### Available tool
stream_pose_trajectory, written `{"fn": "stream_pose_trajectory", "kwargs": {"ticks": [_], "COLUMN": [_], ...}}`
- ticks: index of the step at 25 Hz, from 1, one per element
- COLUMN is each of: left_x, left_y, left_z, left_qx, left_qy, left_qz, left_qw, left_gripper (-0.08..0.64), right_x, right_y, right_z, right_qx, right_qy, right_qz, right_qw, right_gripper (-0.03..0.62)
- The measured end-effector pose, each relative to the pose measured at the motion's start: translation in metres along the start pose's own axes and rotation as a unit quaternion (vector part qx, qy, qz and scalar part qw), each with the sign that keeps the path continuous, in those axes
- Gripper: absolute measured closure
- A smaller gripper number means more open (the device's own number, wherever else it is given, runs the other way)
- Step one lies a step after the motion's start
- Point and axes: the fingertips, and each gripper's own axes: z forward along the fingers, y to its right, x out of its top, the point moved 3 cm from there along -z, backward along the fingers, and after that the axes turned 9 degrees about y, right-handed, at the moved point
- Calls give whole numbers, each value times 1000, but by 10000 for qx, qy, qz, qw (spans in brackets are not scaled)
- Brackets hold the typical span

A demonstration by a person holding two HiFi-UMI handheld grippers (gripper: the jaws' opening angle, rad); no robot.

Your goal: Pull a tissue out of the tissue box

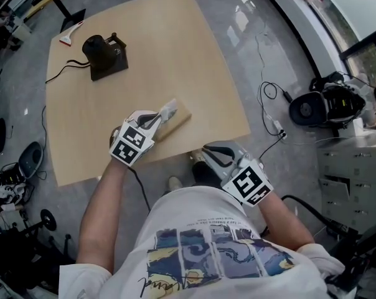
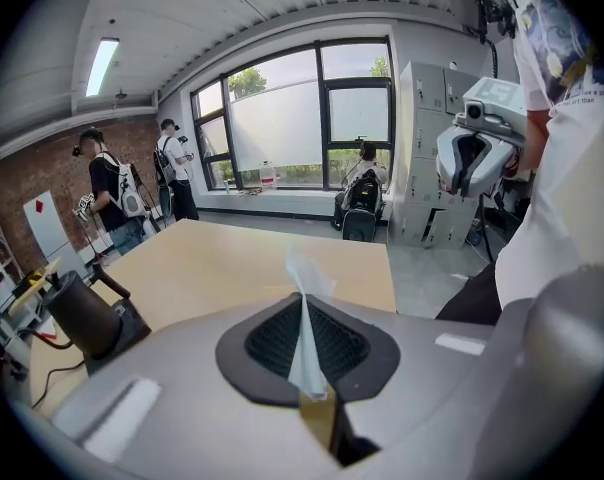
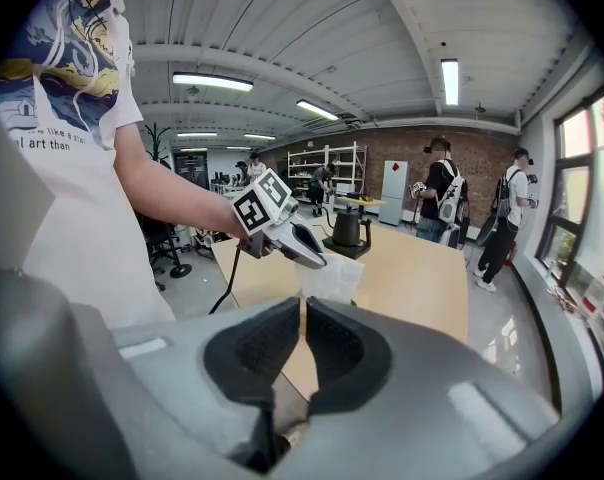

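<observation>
The left claw (image 1: pixel 159 118) is pressed together on a tissue (image 1: pixel 170 108), which sticks out past its tips, over the box (image 1: pixel 178 122) lying at the bench's (image 1: pixel 175 48) near edge. The right claw (image 1: pixel 210 152) is closed on nothing, off that edge, near the box.

A pale wooden table (image 1: pixel 175 48) fills the upper middle of the frame, with a black kettle (image 1: pixel 99 52) on its base at upper left. Near the table's lower edge, the left gripper (image 1: pixel 163 114) pinches a white tissue (image 1: pixel 170 108) above a wooden tissue box (image 1: pixel 177 122). The right gripper (image 1: pixel 208 151) hangs off the table, lower right of centre.
</observation>
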Motion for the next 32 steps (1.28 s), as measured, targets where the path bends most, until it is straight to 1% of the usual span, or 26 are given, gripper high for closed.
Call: {"fn": "stream_pose_trajectory", "kwargs": {"ticks": [4, 7, 12, 17, 24, 32], "left_x": [6, 13, 29, 43, 68, 77], "left_y": [4, 9, 18, 28, 50, 71], "left_z": [-7, -14, -29, -48, -85, -137], "left_qx": [17, 18, 13, -14, -30, -79], "left_qy": [82, 215, 400, 620, 993, 1291], "left_qz": [49, 34, 140, 131, 145, 135], "left_qw": [10000, 9998, 9991, 9980, 9949, 9915], "left_gripper": [558, 558, 558, 558, 558, 558], "right_x": [0, -2, -4, -4, -3, -3], "right_y": [-7, -13, -20, -31, -48, -70], "right_z": [-2, -4, -9, -9, -15, -4], "right_qx": [-46, -66, -98, -131, -112, -81], "right_qy": [25, 50, 79, 73, 27, -17], "right_qz": [6, 1, -9, -54, -95, -115], "right_qw": [10000, 10000, 9999, 9999, 9999, 9999], "right_gripper": [571, 571, 571, 571, 571, 571]}}
